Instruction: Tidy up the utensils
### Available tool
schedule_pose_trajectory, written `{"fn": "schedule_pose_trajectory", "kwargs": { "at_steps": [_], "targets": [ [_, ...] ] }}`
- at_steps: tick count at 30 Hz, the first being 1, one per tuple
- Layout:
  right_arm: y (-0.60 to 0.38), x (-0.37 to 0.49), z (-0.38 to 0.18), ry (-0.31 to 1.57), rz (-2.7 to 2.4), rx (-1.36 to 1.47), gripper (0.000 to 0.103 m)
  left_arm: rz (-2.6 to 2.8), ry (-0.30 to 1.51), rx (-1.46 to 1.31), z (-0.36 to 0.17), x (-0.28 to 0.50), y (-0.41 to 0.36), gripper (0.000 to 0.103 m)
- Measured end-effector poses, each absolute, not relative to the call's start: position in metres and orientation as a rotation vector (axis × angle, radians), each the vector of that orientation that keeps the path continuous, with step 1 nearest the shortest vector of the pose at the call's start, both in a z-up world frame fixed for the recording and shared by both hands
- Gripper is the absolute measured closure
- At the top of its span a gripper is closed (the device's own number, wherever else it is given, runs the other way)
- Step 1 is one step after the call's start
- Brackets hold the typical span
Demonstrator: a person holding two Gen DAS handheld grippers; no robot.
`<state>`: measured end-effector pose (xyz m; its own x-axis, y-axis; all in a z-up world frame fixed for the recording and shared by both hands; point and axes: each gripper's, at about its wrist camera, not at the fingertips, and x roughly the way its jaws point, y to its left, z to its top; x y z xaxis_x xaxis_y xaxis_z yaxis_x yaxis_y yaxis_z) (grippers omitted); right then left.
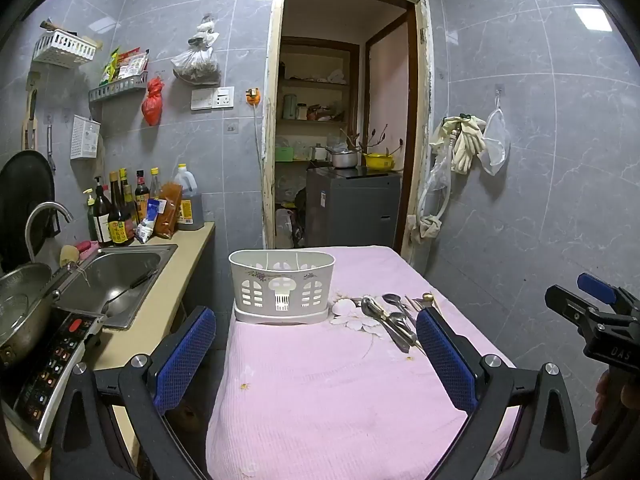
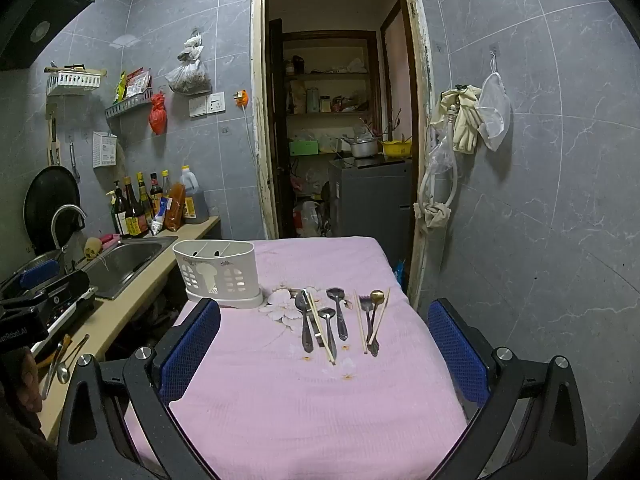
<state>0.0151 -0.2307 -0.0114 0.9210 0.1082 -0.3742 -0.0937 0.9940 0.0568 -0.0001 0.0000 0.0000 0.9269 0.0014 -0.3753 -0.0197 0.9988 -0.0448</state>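
1. my left gripper (image 1: 316, 340) hovers level above the near end of the pink-clothed table (image 1: 320, 400), fingers spread wide and holding nothing, aimed at the white utensil caddy (image 1: 281, 286).
2. my right gripper (image 2: 324, 344) hangs at about the same height, fingers likewise released and empty, pointed at the utensils (image 2: 340, 320).
3. spoons, chopsticks and a fork lie in a loose row on the cloth, just right of the caddy, which stands upright at the table's left edge.
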Motion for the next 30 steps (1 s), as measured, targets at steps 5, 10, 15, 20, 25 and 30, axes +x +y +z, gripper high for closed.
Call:
{"fn": "schedule_pose_trajectory", "kwargs": {
  "at_steps": [5, 10, 15, 20, 25, 30],
  "targets": [
    [-0.2306, 0.0151, -0.0114, 0.386, 0.104, 0.038, 0.001, 0.013, 0.386, -0.048, 0.0001, -0.0001, -0.0001, 0.002],
    [-0.2305, 0.0154, -0.0120, 0.387, 0.103, 0.037, 0.001, 0.013, 0.385, -0.052, 0.0000, -0.0003, -0.0005, 0.002],
    [-0.2310, 0.0152, -0.0122, 0.387, 0.103, 0.037, 0.001, 0.010, 0.387, -0.048, 0.0000, 0.0000, -0.0001, 0.002],
    [-0.2309, 0.0152, -0.0123, 0.387, 0.103, 0.036, 0.001, 0.006, 0.388, -0.045, 0.0001, -0.0002, -0.0008, 0.002],
    [-0.2304, 0.0154, -0.0123, 0.387, 0.103, 0.036, 0.001, 0.008, 0.388, -0.046, 0.0002, -0.0003, -0.0010, 0.002],
    [-0.2305, 0.0158, -0.0123, 0.387, 0.103, 0.036, 0.001, 0.007, 0.388, -0.046, 0.0001, -0.0001, -0.0009, 0.002]
  ]
}}
